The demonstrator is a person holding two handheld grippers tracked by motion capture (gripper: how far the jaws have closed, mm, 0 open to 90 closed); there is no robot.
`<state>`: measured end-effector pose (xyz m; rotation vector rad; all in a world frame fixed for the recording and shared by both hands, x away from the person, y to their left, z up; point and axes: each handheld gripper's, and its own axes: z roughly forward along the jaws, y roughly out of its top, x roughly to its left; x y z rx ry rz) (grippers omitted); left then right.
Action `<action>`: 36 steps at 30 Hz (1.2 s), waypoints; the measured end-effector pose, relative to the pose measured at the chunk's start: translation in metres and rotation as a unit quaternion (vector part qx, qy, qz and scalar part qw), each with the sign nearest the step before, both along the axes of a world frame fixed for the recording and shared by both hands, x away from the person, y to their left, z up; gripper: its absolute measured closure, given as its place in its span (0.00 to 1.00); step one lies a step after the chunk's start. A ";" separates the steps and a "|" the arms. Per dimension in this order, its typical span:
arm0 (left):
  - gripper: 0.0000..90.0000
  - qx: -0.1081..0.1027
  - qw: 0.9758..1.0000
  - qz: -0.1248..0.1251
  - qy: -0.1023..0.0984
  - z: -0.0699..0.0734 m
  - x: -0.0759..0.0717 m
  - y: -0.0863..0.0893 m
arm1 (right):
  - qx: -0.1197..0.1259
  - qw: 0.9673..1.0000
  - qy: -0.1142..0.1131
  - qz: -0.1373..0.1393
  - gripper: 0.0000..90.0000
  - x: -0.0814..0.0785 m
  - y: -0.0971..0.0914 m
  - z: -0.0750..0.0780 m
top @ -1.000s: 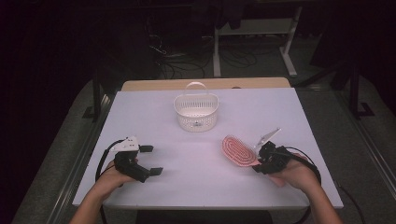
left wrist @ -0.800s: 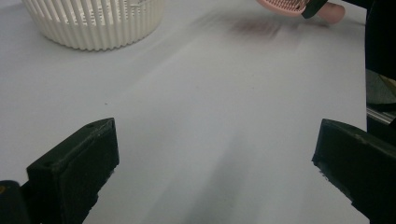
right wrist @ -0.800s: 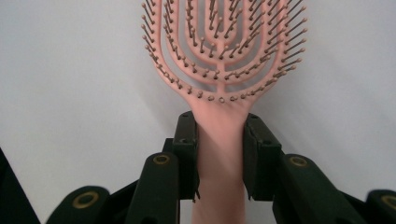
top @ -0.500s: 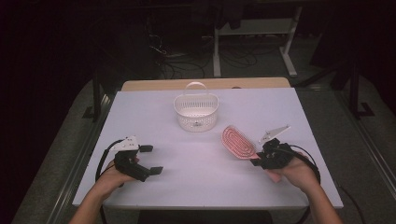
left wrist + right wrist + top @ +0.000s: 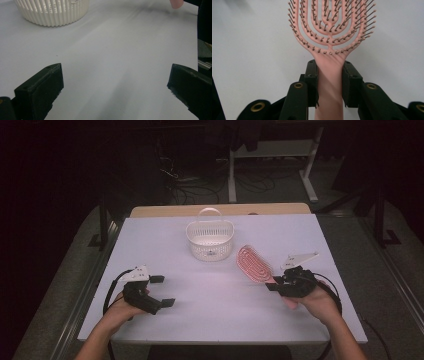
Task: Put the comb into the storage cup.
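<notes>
Left hand [image 5: 116, 312]: comes in from the near edge on the left and holds the left gripper [image 5: 162, 291] low over the table [image 5: 210, 320].
Left gripper jaws: spread wide with bare table between them; in the left gripper view [image 5: 112, 82] one black jaw stands at each lower corner and nothing lies in the gap.
Right hand [image 5: 312, 301]: comes in from the near edge on the right and holds the right gripper [image 5: 272, 285], which points toward the middle of the table.
Right gripper jaws: pinching the handle of the brush [image 5: 253, 264]; in the right gripper view [image 5: 329, 80] both pads press on the sides of the pink handle just below the head.
Brush: pink, with an open looped head and dark-tipped bristles; in the right gripper view [image 5: 332, 32] the bristles face the camera. From above the head reaches away from the right gripper toward the basket [image 5: 210, 239]. Whether the head rests on the table or hangs just above it, I cannot tell.
Basket: white, slatted, with a handle arched over it, upright on the far half of the table near the middle; the left gripper view shows its ribbed wall [image 5: 53, 13] at top left. It stands just beyond the brush head and apart from it.
Table: pale and flat, with a tan board [image 5: 165, 211] along its far edge.
Beyond the table: dark floor with cables [image 5: 185, 180] and a white frame [image 5: 272, 155].
</notes>
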<state>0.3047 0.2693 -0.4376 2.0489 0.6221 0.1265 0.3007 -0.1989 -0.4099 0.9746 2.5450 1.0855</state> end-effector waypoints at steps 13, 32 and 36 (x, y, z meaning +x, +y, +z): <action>0.00 -0.004 1.000 -0.001 0.002 0.000 0.000 -0.001 | 0.053 0.998 -0.037 -0.015 0.76 0.003 0.001 0.012; 0.00 -0.007 1.000 -0.001 0.001 0.001 0.000 -0.002 | 0.070 0.995 -0.068 0.004 0.76 0.019 0.028 0.024; 0.00 -0.008 1.000 0.000 0.000 0.001 0.000 -0.001 | 0.076 0.995 -0.070 0.006 0.76 0.022 0.032 0.025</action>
